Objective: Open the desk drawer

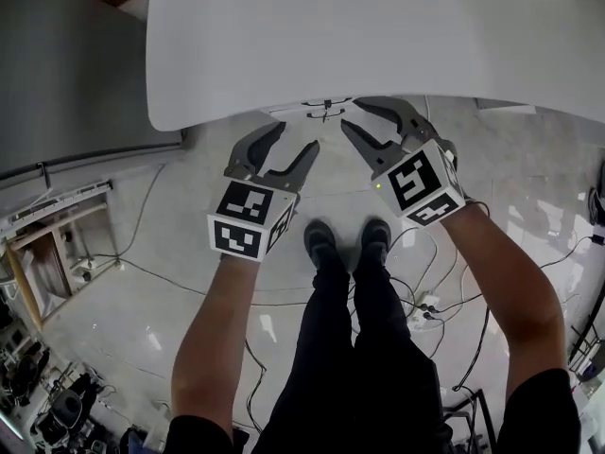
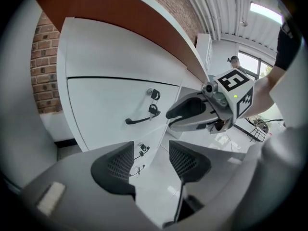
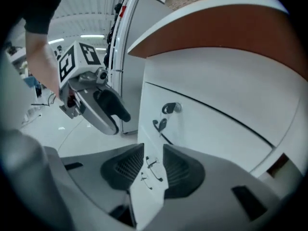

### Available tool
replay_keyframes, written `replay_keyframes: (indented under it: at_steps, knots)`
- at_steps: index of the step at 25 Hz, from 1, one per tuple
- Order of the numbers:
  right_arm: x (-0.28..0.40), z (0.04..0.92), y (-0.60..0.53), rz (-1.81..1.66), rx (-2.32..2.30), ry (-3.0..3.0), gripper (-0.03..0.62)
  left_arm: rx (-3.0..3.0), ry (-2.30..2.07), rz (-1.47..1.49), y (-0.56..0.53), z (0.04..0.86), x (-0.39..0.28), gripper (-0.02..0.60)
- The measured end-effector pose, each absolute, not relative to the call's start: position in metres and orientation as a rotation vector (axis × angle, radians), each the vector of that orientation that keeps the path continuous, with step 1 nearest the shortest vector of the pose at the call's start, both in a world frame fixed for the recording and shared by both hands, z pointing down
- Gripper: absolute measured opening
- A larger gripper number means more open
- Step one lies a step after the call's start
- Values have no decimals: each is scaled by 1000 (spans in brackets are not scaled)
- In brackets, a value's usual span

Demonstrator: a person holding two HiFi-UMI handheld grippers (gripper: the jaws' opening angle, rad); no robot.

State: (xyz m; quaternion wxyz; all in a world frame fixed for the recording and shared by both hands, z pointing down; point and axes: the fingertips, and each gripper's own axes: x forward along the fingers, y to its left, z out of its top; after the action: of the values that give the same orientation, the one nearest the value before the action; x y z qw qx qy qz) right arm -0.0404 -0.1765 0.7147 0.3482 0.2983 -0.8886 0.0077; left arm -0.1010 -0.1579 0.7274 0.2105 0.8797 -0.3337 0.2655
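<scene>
My left gripper has its jaws wide apart and holds nothing; through the gap in the left gripper view I see only pale floor and the cabinet front below the desk drawer. My right gripper has its jaws narrower but still parted, and it grips nothing either. In the right gripper view the cabinet's corner edge under the drawer shows beyond the gap, untouched.

Both grippers point down and forward in front of the drawer, short of it and clear of each other. The left one is before the drawer's dark handle and the right one is off the drawer's lock side.

The drawer sits shut, its white front flush with the cabinet. A key is in the lock just above the handle, and another hangs from it. Directly over the drawer is the white desk top, which hides the drawer in the head view.
</scene>
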Motion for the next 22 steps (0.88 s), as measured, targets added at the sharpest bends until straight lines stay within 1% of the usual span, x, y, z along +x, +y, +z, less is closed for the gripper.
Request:
replay_keyframes:
  at_steps: [9,11,14,16,22]
  knots:
    - [-50,727,-219,-202,781,-2161,126,2335,-985,687,-142,751,-128,238]
    - [-52,732,-221,-258,737,-2114,106,2335,-989,683,-143,751,-129,238]
    - [-55,737,-221,-398,657,-2011,95,2326,-995,671,-141,749,-132,238]
    - [-57,739,-223,-471,615,-1937,63,2306,-1001,666,-137,751,-135,238]
    - [-59,741,-223,-495,633,-1910,49,2254,-1038,611,-139,746,-137,233]
